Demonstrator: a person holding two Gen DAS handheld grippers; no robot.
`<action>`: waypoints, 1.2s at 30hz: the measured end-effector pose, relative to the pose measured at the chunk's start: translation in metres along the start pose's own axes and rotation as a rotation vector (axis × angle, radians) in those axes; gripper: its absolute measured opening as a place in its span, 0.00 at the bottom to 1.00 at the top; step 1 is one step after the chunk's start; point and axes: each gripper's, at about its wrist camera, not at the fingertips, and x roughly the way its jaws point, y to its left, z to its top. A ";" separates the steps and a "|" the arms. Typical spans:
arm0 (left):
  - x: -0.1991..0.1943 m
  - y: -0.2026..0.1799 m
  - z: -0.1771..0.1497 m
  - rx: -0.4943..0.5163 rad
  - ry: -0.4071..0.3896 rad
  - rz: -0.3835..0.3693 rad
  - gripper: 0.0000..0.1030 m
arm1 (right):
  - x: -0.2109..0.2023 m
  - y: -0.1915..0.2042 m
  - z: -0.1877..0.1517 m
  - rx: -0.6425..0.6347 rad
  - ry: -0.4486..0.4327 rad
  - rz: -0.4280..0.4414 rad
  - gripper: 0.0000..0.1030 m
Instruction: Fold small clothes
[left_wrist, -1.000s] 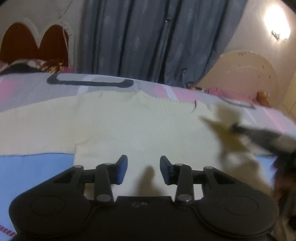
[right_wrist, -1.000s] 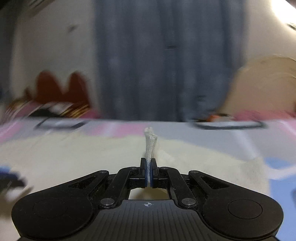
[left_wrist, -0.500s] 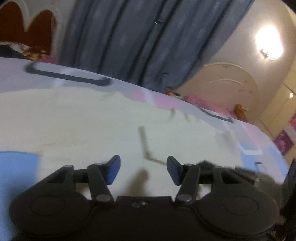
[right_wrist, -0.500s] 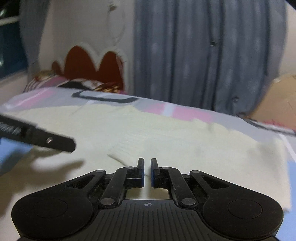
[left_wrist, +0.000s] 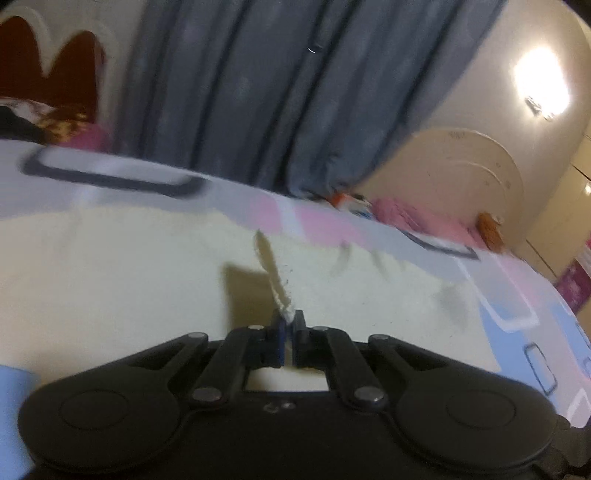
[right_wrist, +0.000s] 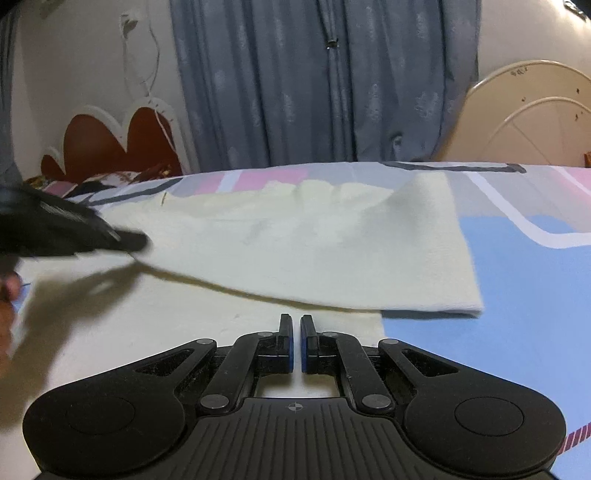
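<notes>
A cream knit sweater (left_wrist: 147, 277) lies spread over the bed. My left gripper (left_wrist: 289, 319) has its jaws closing on a pinched ridge of the knit (left_wrist: 271, 269), which stands up between the pads. In the right wrist view, part of the sweater (right_wrist: 314, 251) is folded over, with its edge (right_wrist: 469, 295) on the blue sheet. My right gripper (right_wrist: 295, 319) sits just in front of that fold, shut, with nothing between its fingers. The left gripper (right_wrist: 74, 232) shows there as a blurred black shape at the left, with a hand (right_wrist: 7, 295) at the frame edge.
A bedspread (right_wrist: 535, 295) patterned in blue, pink and grey lies under the sweater. Behind the bed hang blue curtains (right_wrist: 325, 81). A red-and-white headboard (right_wrist: 110, 136) stands at the left, cream furniture (right_wrist: 535, 110) at the right. A wall lamp (left_wrist: 541, 86) glares.
The left gripper was open and has shut on a pinch of the sweater. The right gripper let go of the knit strip it held and drew back from the fold.
</notes>
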 end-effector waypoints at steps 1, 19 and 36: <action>-0.006 0.010 0.001 -0.002 -0.006 0.018 0.03 | 0.000 -0.001 0.000 0.003 -0.002 0.001 0.03; -0.026 0.064 -0.010 -0.043 -0.024 0.148 0.03 | 0.010 -0.013 0.014 0.041 -0.010 -0.090 0.03; -0.034 0.063 -0.014 0.030 -0.042 0.253 0.35 | 0.010 -0.018 0.028 0.011 -0.031 -0.105 0.03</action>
